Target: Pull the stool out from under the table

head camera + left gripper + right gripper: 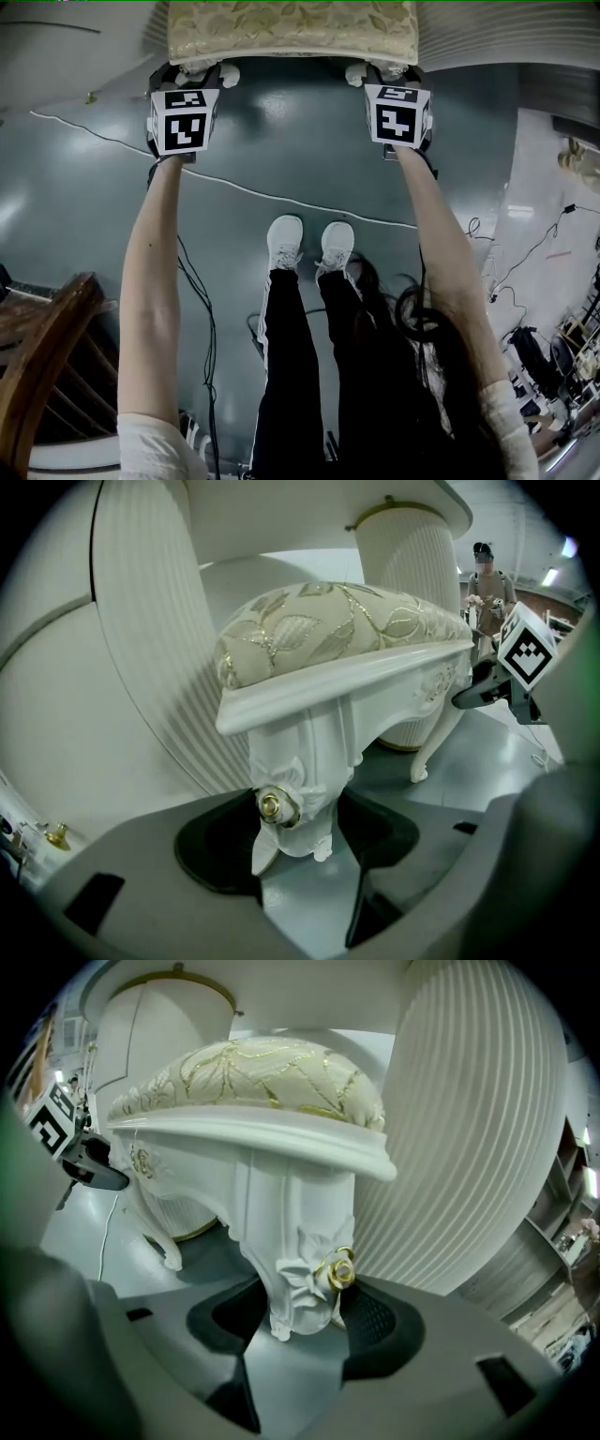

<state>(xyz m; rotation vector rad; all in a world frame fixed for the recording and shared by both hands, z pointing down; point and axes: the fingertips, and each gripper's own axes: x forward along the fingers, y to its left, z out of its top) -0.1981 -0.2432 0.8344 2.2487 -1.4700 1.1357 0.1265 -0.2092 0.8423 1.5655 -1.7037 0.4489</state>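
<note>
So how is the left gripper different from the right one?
The left gripper holds the stool by its left leg; the right gripper holds its right leg. The left leg's gold rose sits by the left jaw; the right leg's gold rose sits by the right jaw. The left cube and right cube show different black patterns. Both grippers are closed on a carved white leg.

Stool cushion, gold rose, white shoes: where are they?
stool cushion (337, 630): left gripper view, middle of its leafy top.
gold rose (340, 1270): right gripper view, the flower's centre, on the stool leg.
white shoes (285, 240): head view, top of the shoe on the picture's left.
</note>
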